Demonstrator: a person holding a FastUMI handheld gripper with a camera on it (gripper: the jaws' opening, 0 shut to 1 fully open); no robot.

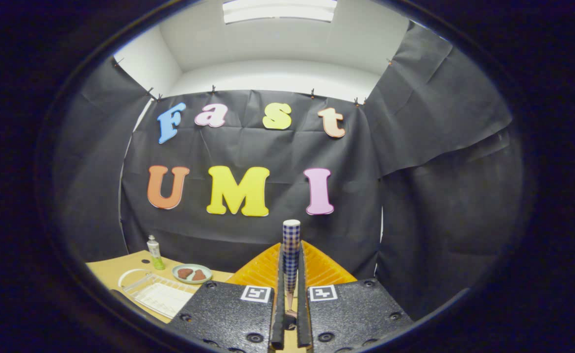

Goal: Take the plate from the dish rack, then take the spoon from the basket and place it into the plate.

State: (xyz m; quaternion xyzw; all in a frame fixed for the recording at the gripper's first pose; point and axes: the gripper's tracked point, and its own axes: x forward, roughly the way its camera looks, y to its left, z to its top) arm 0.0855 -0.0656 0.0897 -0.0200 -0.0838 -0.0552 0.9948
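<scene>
My gripper (pixel 291 274) is shut on a spoon (pixel 291 240) with a blue-and-white checked handle. The handle stands upright between the two fingers and its white end rises above their tips. Right behind the fingers is the orange ribbed basket (pixel 319 268). Off to the left, on the wooden table, lies a pale green plate (pixel 192 273) with two brown pieces on it. Nearer than the plate sits a white wire dish rack (pixel 156 294). The spoon's bowl is hidden low down between the fingers.
A small green-capped tube (pixel 155 252) stands upright on the table (pixel 115 272) behind the dish rack. Black cloth walls close the booth at the back and on the right side.
</scene>
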